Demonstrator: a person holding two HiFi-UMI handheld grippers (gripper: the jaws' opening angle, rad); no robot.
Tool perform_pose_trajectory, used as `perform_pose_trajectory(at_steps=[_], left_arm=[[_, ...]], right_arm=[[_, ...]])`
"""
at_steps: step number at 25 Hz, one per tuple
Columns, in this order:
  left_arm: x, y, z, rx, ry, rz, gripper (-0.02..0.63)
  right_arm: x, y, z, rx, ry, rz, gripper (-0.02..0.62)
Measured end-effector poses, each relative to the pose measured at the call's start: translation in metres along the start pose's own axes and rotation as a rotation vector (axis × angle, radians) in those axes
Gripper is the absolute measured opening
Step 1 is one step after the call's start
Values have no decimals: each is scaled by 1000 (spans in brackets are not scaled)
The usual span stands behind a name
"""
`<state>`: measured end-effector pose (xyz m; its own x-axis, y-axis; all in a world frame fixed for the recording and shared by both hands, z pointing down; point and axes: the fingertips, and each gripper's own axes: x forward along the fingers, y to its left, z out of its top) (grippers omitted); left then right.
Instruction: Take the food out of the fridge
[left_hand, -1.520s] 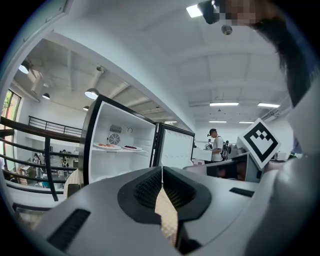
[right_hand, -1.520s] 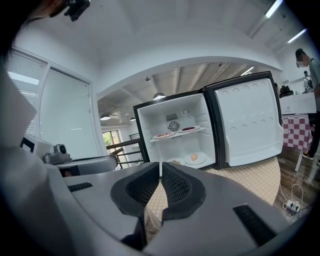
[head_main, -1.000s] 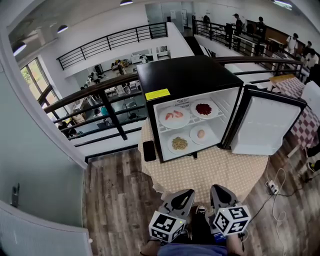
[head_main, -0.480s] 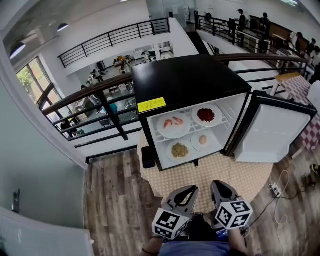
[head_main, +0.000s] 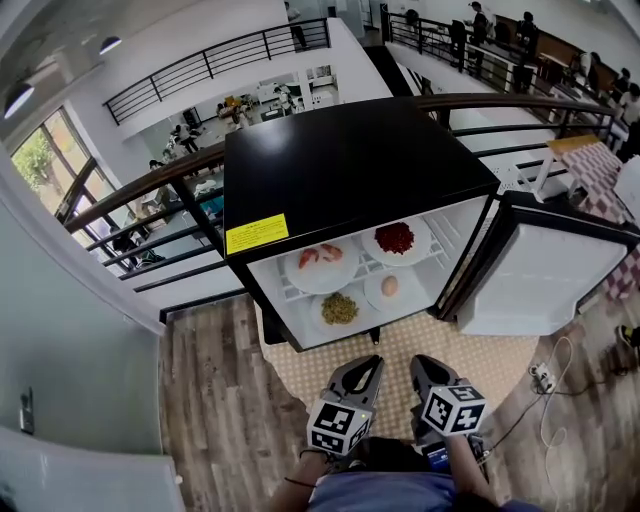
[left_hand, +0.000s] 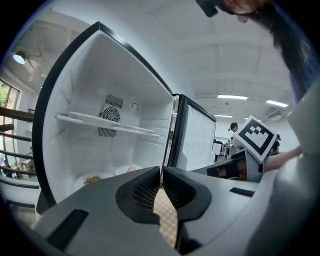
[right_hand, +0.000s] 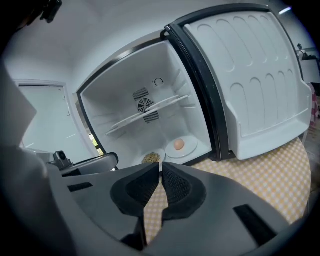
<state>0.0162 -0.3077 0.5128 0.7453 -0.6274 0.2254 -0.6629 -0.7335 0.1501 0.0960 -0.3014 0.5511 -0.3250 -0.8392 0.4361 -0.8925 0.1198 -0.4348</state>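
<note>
Fridge (head_main: 340, 160) open, four food plates (head_main: 322, 270) untouched inside; nothing out yet. Left tool (head_main: 362, 375), right tool (head_main: 428, 372) closed, empty.

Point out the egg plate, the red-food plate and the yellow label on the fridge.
egg plate (head_main: 385, 303): head view, bare white part at its near edge.
red-food plate (head_main: 420, 246): head view, bare rim at its right side.
yellow label (head_main: 256, 234): head view, middle of the label.

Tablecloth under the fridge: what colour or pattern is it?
The tablecloth has a small beige-and-white check, which shows best in the right gripper view.
</note>
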Motion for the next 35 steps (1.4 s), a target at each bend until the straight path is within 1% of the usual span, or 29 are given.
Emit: perform_pose_trajectory(at_steps=[3, 5, 8, 12, 16, 17, 22, 24, 26, 28, 31, 35], left_arm=[[17, 14, -11, -50, 31, 10, 18], [28, 22, -17, -73, 45, 17, 18], [48, 34, -27, -89, 74, 30, 18], [68, 44, -37, -97, 106, 38, 18], [88, 54, -42, -102, 106, 63, 18], [93, 57, -44, -110, 110, 66, 18], [107, 67, -55, -187, 140, 72, 18], [108, 72, -57, -220, 145, 85, 18], [107, 76, -59, -244, 146, 95, 18], [107, 78, -60, -251, 146, 99, 18], [105, 79, -61, -243, 151, 99, 18], [103, 79, -59, -243, 146, 100, 18]], right_arm=[[20, -11, 0, 4, 27, 24, 29], [36, -17, 1, 32, 34, 49, 29], [61, -23, 4, 88, 43, 93, 29], [97, -34, 2, 131, 79, 109, 29], [125, -47, -3, 141, 127, 104, 35], [131, -50, -3, 151, 132, 98, 46], [154, -66, -1, 192, 157, 53, 98], [163, -72, -4, 238, 170, 39, 130], [168, -77, -4, 311, 165, 28, 135], [171, -81, -2, 379, 149, 23, 135], [175, -89, -1, 450, 137, -2, 135], [175, -95, -1, 549, 114, -24, 107]])
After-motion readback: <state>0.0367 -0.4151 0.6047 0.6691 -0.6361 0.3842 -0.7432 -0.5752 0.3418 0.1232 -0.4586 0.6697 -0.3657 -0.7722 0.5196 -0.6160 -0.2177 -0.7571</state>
